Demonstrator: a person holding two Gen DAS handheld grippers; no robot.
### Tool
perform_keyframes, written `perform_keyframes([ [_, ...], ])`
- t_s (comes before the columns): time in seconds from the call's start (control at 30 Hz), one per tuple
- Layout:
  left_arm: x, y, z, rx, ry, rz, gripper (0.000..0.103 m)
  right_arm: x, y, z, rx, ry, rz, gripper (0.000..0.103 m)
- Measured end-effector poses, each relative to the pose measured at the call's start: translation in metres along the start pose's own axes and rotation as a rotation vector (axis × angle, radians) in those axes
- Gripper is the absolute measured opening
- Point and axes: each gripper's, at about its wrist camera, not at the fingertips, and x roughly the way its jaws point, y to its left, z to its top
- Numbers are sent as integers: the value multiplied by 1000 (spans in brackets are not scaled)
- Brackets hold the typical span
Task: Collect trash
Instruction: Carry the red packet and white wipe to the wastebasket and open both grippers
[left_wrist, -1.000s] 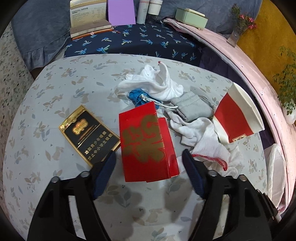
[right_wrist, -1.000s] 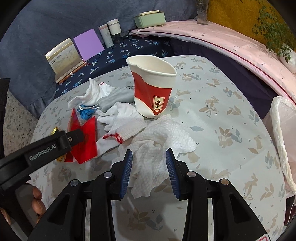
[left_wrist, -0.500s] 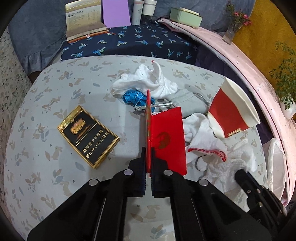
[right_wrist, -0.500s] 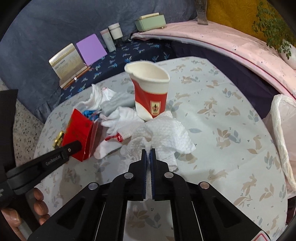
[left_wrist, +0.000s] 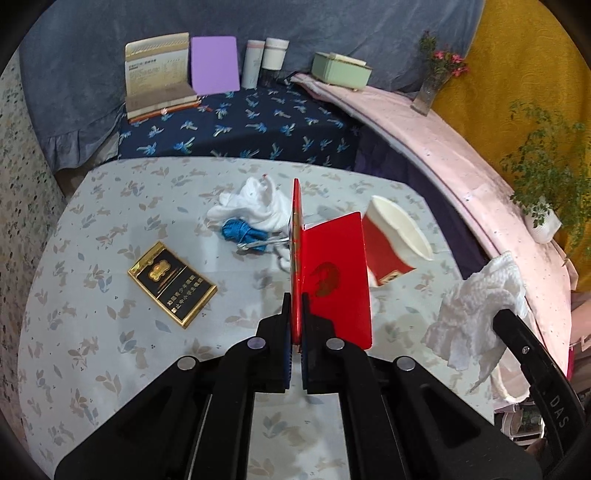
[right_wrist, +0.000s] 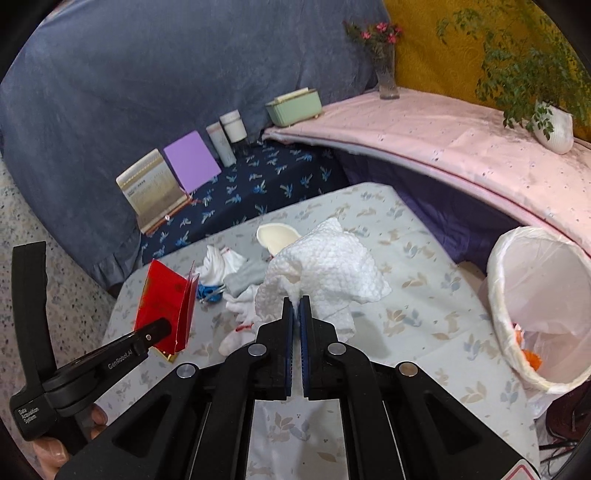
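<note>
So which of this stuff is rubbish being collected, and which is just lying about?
Part of the job: red packet in left gripper, paper towel in right gripper, paper cup, lined bin.

Lying about: black-and-gold box, socks, blue cord.

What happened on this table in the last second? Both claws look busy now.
The left gripper closed on the flattened red paper box and lifted it; the right gripper closed on the crumpled white paper towel and raised it too. The black-and-gold cigarette pack, red paper cup and socks stayed put.
</note>
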Motion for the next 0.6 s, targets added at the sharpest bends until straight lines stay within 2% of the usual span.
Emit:
perform_keyframes([
  [0.33,-28,-61,-7,100,-47,-46,3,-42,-30,7,27,-75,-25,4],
  [0.6,-37,-123,-21,201,-54,-95,3,-77,-81,9,88,-139,-79,4],
])
